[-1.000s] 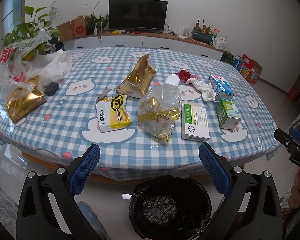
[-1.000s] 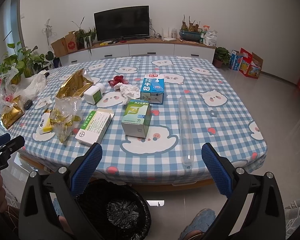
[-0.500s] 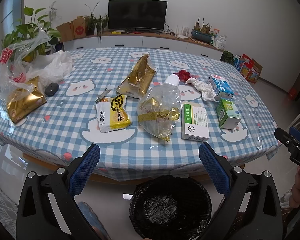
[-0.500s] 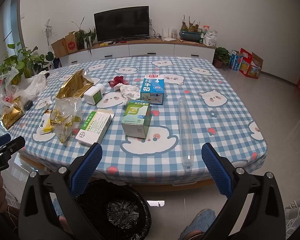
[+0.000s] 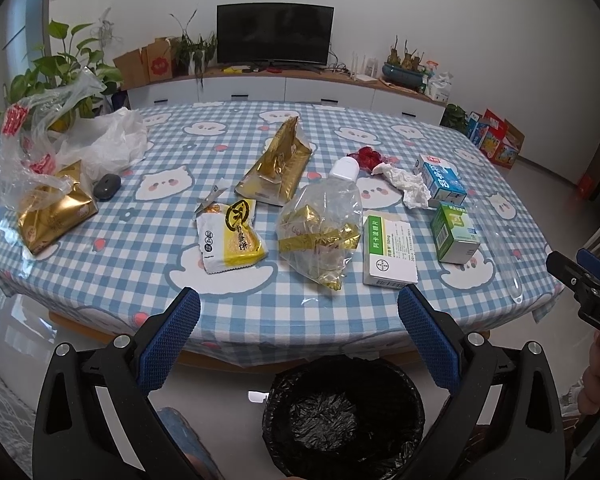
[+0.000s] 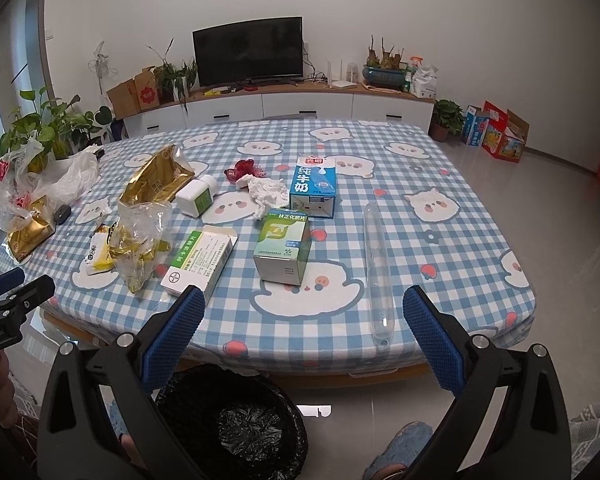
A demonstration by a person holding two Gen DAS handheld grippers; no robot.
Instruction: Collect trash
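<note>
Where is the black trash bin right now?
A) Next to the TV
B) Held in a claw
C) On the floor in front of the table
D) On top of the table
C: the trash bin, lined with a black bag, stands on the floor below the near edge of the table, and both the left claw and the right claw are open and empty.
</note>
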